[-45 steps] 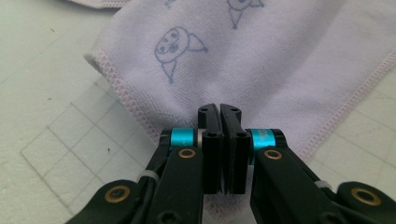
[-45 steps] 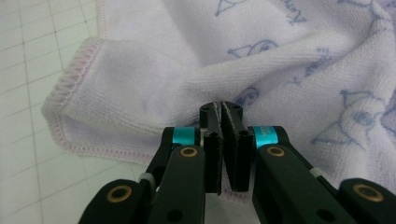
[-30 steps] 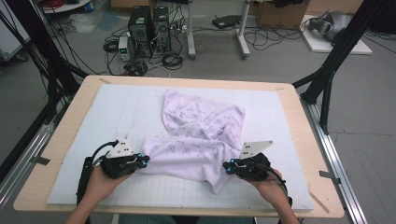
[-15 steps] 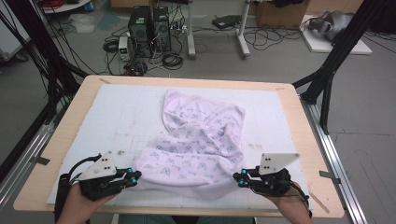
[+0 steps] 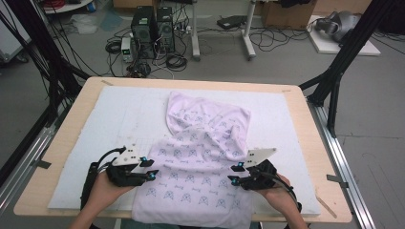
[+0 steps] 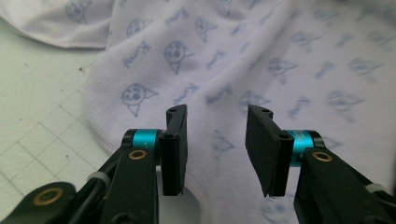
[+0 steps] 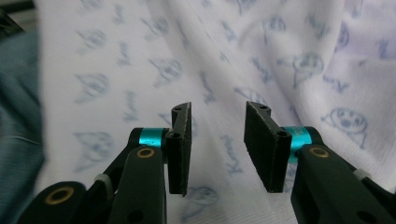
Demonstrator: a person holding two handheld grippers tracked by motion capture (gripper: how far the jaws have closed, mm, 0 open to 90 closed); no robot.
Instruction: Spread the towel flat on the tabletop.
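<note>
Both claws have pulled the cloth [image 5: 196, 167] toward the near edge of the worktop [image 5: 62, 157] since the earlier frames; its hem now hangs over that edge. Left claw [image 5: 152, 168] has just been opening, released, pads apart above the cloth's left side. Right claw [image 5: 232, 173] likewise just opened, nothing pinched. Risk: with so much cloth overhanging and no grip, it may slide off; far part is bunched, so folds could set in crooked

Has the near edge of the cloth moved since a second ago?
Yes. The cloth has been drawn toward the person: its near edge now hangs over the table's front edge, where before it lay short of it.
</note>
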